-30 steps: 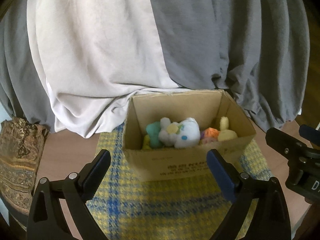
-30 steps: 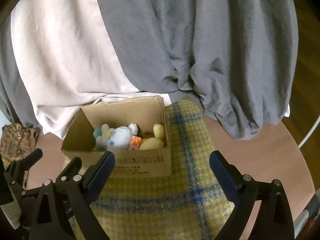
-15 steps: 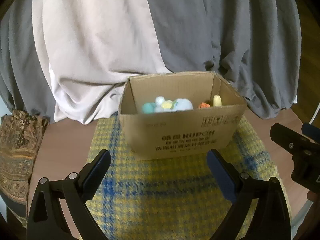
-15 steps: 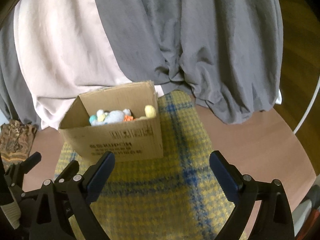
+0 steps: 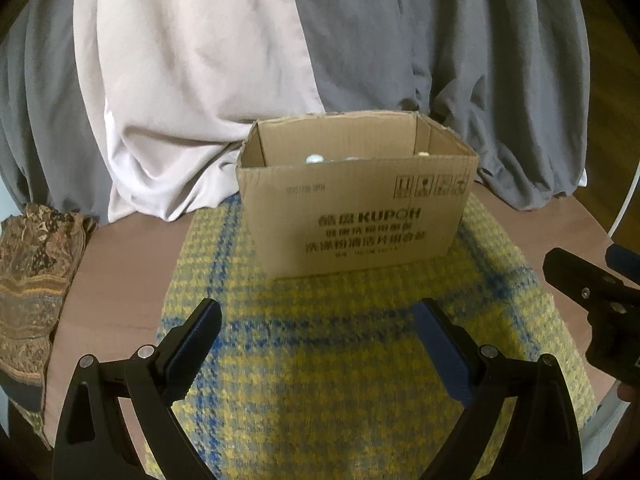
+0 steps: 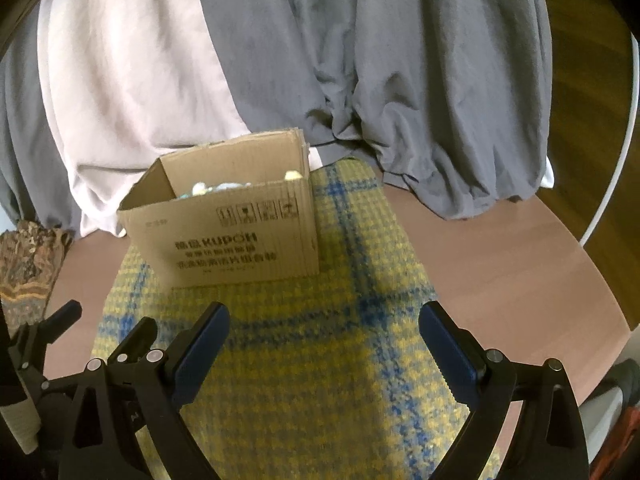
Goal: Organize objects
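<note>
An open cardboard box (image 5: 356, 220) (image 6: 228, 240) with dark print on its front stands on a yellow and blue checked cloth (image 5: 360, 360) (image 6: 320, 380). Only the tops of the soft toys (image 5: 314, 158) (image 6: 200, 189) inside show over its front wall. My left gripper (image 5: 316, 316) is open and empty over the cloth, well short of the box. My right gripper (image 6: 324, 320) is open and empty too, to the right of the left one. In the left wrist view the right gripper's black frame (image 5: 592, 296) shows at the right edge.
Grey and pale pink draped fabric (image 5: 200, 80) (image 6: 400, 80) hangs right behind the box. A brown patterned folded cloth (image 5: 36, 288) (image 6: 28, 264) lies at the left on the round brown table (image 5: 120, 280) (image 6: 520, 280). A white curved rim (image 6: 616, 160) runs along the right.
Both grippers have drawn back and sunk lower, so the box looks farther off and its front wall now hides most of the toys. Both stay open.
</note>
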Demonstrator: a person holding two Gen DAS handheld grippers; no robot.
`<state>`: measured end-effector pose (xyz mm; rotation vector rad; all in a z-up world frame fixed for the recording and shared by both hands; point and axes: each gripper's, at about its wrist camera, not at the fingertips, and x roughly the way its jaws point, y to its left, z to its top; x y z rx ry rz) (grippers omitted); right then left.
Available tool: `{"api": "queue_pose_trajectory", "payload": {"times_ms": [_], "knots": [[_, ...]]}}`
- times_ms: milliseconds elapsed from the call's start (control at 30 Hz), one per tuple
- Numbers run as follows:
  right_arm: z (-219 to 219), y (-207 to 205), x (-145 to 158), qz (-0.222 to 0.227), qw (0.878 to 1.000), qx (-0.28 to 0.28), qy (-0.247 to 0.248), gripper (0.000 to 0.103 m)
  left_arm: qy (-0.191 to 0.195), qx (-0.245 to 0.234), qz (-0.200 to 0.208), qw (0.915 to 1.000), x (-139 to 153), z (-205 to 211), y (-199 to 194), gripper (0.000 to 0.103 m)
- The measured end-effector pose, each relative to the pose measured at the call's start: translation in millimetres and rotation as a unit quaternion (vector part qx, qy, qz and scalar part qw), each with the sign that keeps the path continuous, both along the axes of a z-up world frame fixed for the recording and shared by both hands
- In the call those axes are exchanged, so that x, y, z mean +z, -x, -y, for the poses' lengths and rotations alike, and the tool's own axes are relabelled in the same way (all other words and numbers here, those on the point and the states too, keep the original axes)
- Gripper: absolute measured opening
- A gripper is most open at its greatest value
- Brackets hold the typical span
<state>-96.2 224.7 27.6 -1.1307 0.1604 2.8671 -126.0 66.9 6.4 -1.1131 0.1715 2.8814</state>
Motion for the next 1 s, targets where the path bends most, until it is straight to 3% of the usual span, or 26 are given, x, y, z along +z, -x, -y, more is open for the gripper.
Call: {"api": "queue_pose_trajectory", "payload": {"times_ms": [400, 1000], "knots": [[-1, -22, -24, 0.015, 1.0, -0.002, 0.008, 0.096, -0.011, 0.02, 0.019, 0.9996, -24, 12, -18, 0.098], [-5, -44, -42, 0.026, 0.999, -0.006, 0.024, 0.096, -0.011, 0.024, 0.032, 0.9991, -34, 14, -37, 0.098]]}}
